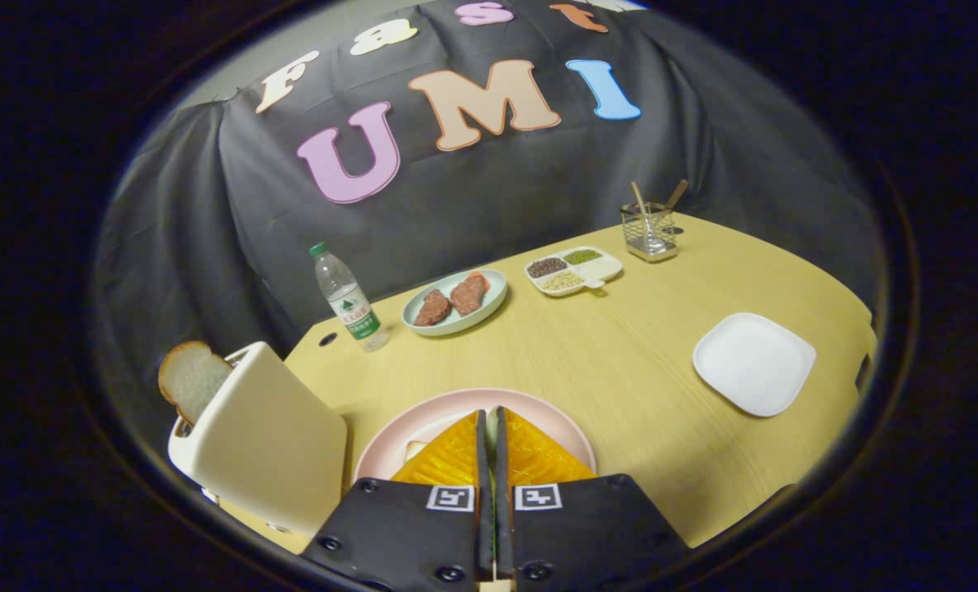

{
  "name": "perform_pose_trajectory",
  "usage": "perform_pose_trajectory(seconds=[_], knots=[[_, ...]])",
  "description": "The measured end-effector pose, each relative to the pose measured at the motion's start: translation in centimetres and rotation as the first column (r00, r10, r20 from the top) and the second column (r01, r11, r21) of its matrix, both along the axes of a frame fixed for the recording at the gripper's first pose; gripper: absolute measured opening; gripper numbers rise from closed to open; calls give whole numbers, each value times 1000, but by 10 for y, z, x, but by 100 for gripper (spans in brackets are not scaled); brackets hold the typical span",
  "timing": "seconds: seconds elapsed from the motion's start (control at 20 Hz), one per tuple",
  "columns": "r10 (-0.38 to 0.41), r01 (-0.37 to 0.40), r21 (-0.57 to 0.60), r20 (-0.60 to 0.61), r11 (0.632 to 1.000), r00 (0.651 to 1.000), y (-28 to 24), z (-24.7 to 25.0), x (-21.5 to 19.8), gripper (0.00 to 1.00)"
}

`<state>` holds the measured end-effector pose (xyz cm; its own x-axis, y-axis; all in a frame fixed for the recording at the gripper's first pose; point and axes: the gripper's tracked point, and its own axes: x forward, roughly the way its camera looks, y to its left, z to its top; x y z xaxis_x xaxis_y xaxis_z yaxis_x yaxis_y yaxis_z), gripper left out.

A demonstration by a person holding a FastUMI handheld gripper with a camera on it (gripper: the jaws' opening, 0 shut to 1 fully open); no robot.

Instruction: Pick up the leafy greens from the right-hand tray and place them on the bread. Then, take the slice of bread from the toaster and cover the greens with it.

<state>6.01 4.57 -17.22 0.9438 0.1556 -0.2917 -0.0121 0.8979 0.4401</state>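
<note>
The gripper (493,415) hung low over a pink plate (569,429), its orange fingers drawn almost together with only a thin slit between them. I could not tell whether the leafy greens were pinched in that slit. A pale edge of bread (417,449) showed on the plate beside the left finger. Just left stood a cream toaster (266,436) with a bread slice (188,376) poking from its slot. It looked light, dry and crumbly, best pinched gently on its exposed top. Beyond and to the right lay the white tray (753,362).
</note>
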Motion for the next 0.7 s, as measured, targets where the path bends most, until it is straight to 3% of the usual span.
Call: perform_pose_trajectory(seconds=[0.45,0.65,0.7], knots=[[-32,31,-50,-27,998,999,-4,-22,14,8],[-51,49,-63,-33,997,998,-8,-22,14,14],[-56,54,-68,-34,996,998,-8,-22,15,23]])
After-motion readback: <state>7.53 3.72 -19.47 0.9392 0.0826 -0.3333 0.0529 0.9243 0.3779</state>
